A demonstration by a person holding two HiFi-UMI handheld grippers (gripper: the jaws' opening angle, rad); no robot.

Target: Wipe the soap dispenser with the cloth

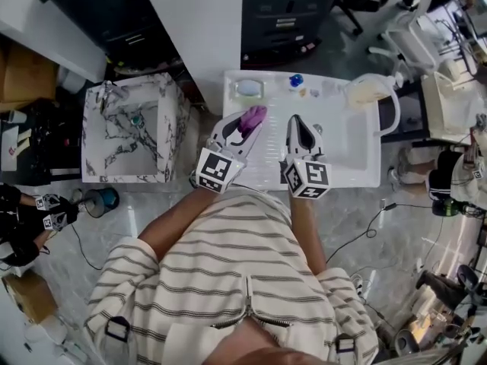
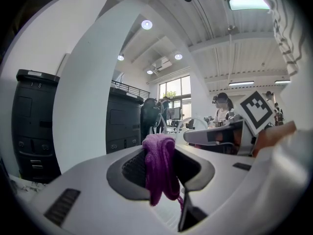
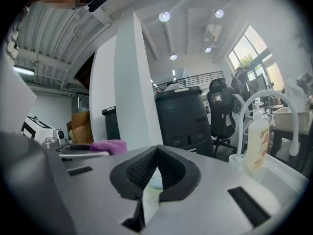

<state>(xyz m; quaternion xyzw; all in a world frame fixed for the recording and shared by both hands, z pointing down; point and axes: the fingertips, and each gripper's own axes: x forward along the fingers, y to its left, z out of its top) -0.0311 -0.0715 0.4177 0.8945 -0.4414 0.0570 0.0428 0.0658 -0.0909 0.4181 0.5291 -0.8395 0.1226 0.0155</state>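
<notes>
Cloth point(image 1: 253, 115) pinched between its pads, the left gripper point(image 2: 160, 160) hovers over the near edge of the sink point(image 1: 350, 150), with the right gripper point(image 1: 299, 128) beside it closed on nothing. At the sink's far right corner, by the faucet point(image 3: 266, 98), the soap dispenser point(image 3: 257, 142) stands well apart from both. Wiping looks not yet begun; the next move likely calls for carrying the cloth across the sink onto the bottle.
</notes>
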